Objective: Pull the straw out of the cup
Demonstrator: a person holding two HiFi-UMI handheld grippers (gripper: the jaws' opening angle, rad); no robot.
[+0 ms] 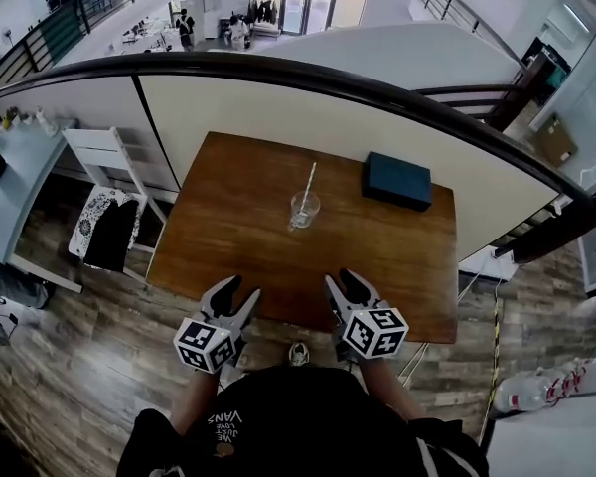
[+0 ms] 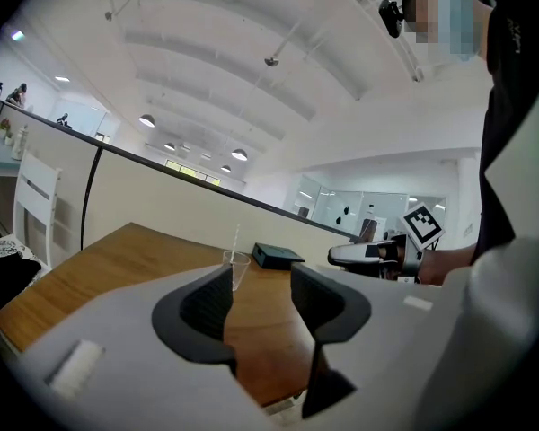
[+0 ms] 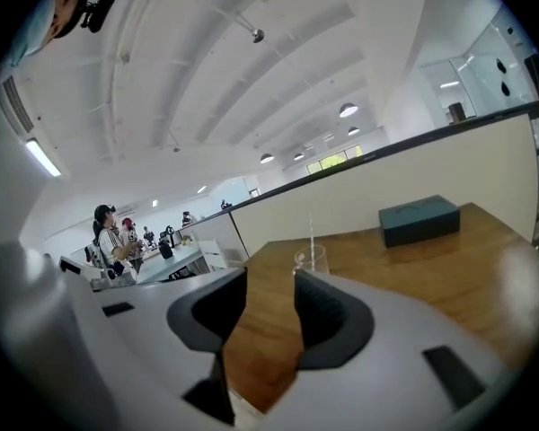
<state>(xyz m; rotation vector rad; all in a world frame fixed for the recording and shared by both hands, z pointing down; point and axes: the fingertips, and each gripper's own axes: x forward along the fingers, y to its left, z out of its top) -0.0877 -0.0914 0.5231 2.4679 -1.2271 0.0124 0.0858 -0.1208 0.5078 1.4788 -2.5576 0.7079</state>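
Observation:
A clear plastic cup (image 1: 304, 208) stands near the middle of the brown wooden table (image 1: 228, 227), and a pale straw (image 1: 308, 185) leans in it toward the far side. Both grippers hover over the table's near edge, well short of the cup. My left gripper (image 1: 240, 288) is open with nothing between its jaws, and so is my right gripper (image 1: 341, 279). In the left gripper view the cup (image 2: 239, 266) and straw (image 2: 234, 241) show just past the left gripper (image 2: 261, 281). In the right gripper view the cup (image 3: 311, 260) and straw (image 3: 311, 230) show beyond the right gripper (image 3: 269, 285).
A dark teal box (image 1: 398, 180) lies at the table's far right, behind the cup. A curved white partition with a black rail (image 1: 308, 97) bounds the far side. A white chair with black cloth on it (image 1: 107, 217) stands left of the table.

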